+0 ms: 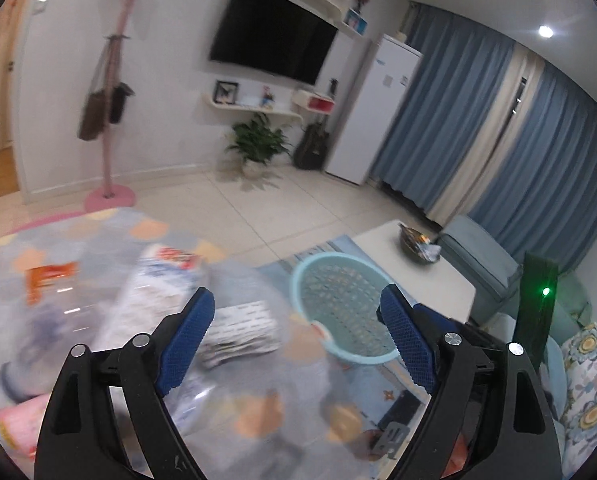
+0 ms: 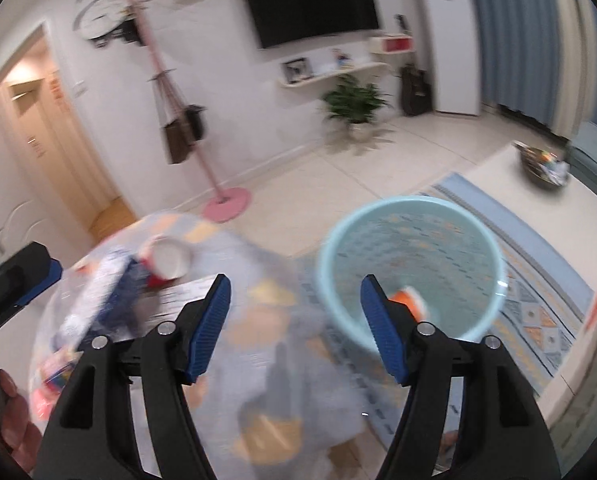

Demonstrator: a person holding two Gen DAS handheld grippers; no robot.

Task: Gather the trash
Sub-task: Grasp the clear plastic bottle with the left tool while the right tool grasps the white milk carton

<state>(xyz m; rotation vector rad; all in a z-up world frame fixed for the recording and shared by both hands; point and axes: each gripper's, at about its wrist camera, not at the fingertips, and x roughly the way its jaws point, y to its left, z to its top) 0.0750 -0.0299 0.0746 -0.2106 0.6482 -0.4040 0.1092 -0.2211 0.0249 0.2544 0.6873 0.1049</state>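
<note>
The left gripper (image 1: pixel 294 320) had its blue jaws wide apart, with nothing pinched between them. The right gripper (image 2: pixel 294 312) was the same: jaws wide, holding nothing. No pad pressed on anything.

Just past both pairs of jaws was a big see-through trash bag (image 1: pixel 110 320) with orange and blue patches on it. It was blurry, so I could not tell if it was resting on the floor or hanging loose. Inside it I could make out a red and white paper cup (image 2: pixel 166 260), some crinkly wrappers (image 1: pixel 158 280) and a striped paper thing (image 1: pixel 242 328). In the right view the left gripper showed at the far left edge, beside the bag, and a hand (image 2: pixel 14 420) sat low in the corner.

Beside the bag, on the patterned rug (image 2: pixel 538 312), stood a light blue basket (image 1: pixel 342 312) with holes in its wall. It looked nearly empty. One small orange and white scrap (image 2: pixel 410 300) was still in it, close to the near wall. Farther off were a pale counter (image 1: pixel 418 276) with a dark bowl (image 1: pixel 418 244) of bits on it, a pink coat stand (image 1: pixel 110 120) and a potted plant (image 1: pixel 258 144).

I thought the trash had mostly gone into the bag, and the last scrap in the basket was the job left. To do it well, one gripper should go down slowly into the basket, keep its jaws wide until the scrap sat between the pads, then squeeze gently. The other gripper should pinch the bag's edge and hold its mouth open, so the scrap dropped in and nothing spilled back out.
</note>
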